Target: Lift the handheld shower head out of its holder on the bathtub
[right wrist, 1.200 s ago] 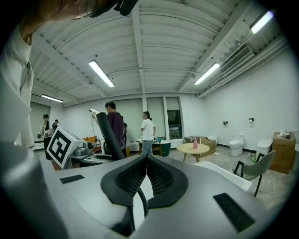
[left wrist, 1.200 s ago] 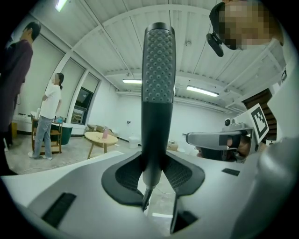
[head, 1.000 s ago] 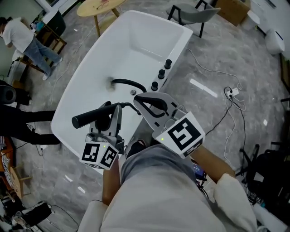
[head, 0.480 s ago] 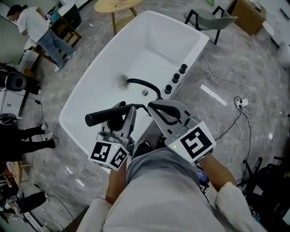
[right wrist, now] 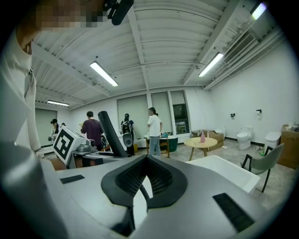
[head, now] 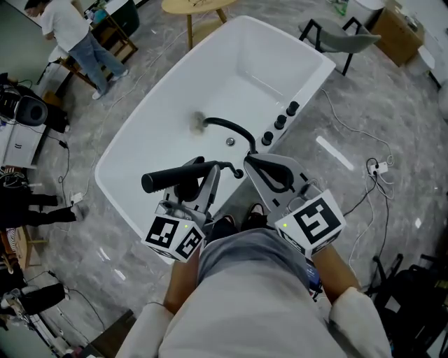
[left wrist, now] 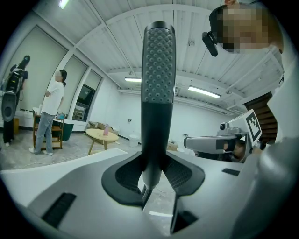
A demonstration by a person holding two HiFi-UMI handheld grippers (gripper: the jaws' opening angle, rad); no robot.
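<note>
The black handheld shower head (head: 175, 178) hangs level above the near rim of the white bathtub (head: 140, 150). My left gripper (head: 204, 175) is shut on its handle. In the left gripper view the shower head (left wrist: 158, 84) stands straight up out of the left gripper (left wrist: 154, 179), its studded face toward the camera. A thin black hose (head: 227, 166) trails from the handle toward the rim. My right gripper (head: 252, 162) hovers just to the right, shut and holding nothing. Its own view shows the right gripper (right wrist: 145, 179) with pads together and the shower head (right wrist: 110, 133) off to the left.
A black arched spout (head: 227, 129) and three black knobs (head: 280, 120) sit on the tub's right rim. A round wooden table (head: 196, 7) and a grey chair (head: 343, 38) stand beyond the tub. Cables (head: 364, 175) lie on the floor at right. A person (head: 73, 35) stands far left.
Only the head camera has shifted, sliding the tub and grippers rightward in the picture. The left gripper's hold on the shower head and the shut right gripper are unchanged.
</note>
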